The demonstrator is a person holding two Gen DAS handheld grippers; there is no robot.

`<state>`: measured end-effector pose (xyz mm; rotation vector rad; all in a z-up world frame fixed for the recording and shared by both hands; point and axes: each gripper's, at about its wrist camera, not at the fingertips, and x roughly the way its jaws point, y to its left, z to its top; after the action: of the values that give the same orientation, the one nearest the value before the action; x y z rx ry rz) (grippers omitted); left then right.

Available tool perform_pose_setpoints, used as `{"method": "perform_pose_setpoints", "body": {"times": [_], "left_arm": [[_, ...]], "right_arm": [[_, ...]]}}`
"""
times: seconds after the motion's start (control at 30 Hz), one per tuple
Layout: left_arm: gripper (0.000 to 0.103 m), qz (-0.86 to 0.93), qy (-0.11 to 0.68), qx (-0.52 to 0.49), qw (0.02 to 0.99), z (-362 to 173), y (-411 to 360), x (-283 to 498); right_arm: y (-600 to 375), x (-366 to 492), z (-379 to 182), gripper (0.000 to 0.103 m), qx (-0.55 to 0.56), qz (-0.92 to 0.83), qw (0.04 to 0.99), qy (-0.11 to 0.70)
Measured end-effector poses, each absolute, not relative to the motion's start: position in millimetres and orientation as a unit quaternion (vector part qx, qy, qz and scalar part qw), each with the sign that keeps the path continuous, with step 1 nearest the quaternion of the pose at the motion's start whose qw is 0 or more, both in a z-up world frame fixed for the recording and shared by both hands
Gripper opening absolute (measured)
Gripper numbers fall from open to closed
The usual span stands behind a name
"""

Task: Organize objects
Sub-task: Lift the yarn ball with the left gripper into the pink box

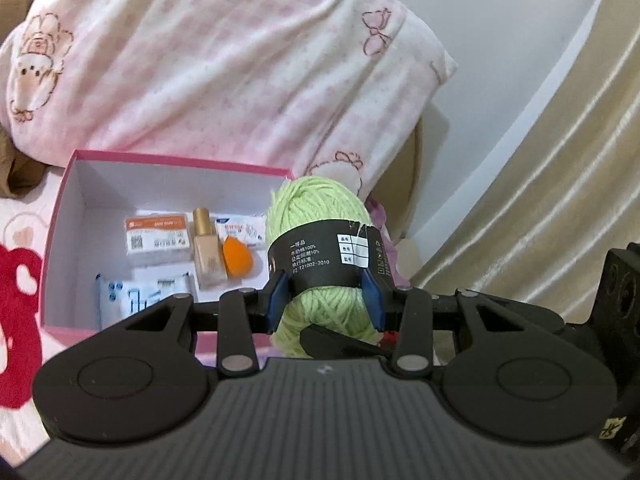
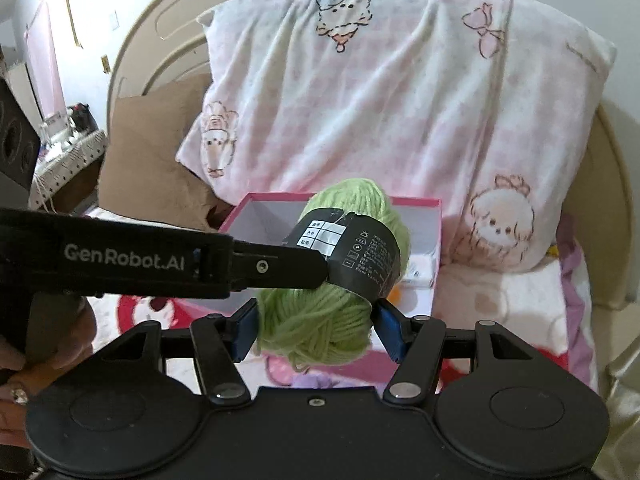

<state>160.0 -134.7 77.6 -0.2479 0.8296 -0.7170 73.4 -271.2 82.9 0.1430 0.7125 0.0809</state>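
Yarn ball (image 1: 320, 248) labelled "FZ T21002-2010" sits clamped between both tongs, left (image 1: 326, 304) marked "GenRobot.AI", right (image 2: 318, 330).

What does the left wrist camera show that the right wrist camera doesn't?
Only the left wrist view looks into the pink box and shows what lies there: a foundation bottle, an orange makeup sponge and an orange-labelled packet.

Only the right wrist view shows the left gripper from the side, a brown pillow and a hand at the lower left edge.

Both show the green yarn ball gripped by both grippers, the pink box and the pink cartoon pillow.
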Motion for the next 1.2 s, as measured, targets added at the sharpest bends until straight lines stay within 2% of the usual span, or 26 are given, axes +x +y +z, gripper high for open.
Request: {"method": "perform_pose_setpoints", "body": {"times": [0.37, 0.73, 1.2], "left_arm": [[0.039, -0.382, 0.444, -0.197, 0.786, 31.2, -131.4, 239.9], [0.039, -0.399, 0.476, -0.248, 0.744, -37.1, -110.2, 274.1], [0.037, -0.402, 0.499, -0.262, 0.721, -71.5, -122.4, 288.5]], "right_arm": [[-264.4, 133.0, 67.7, 0.066, 0.0, -0.025, 0.915, 0.403], [-241.5, 170.0, 21.6, 0.063, -0.042, -0.054, 0.886, 0.459], [-236.7, 196.1, 0.0, 0.063, -0.11, -0.085, 0.852, 0.504]]}}
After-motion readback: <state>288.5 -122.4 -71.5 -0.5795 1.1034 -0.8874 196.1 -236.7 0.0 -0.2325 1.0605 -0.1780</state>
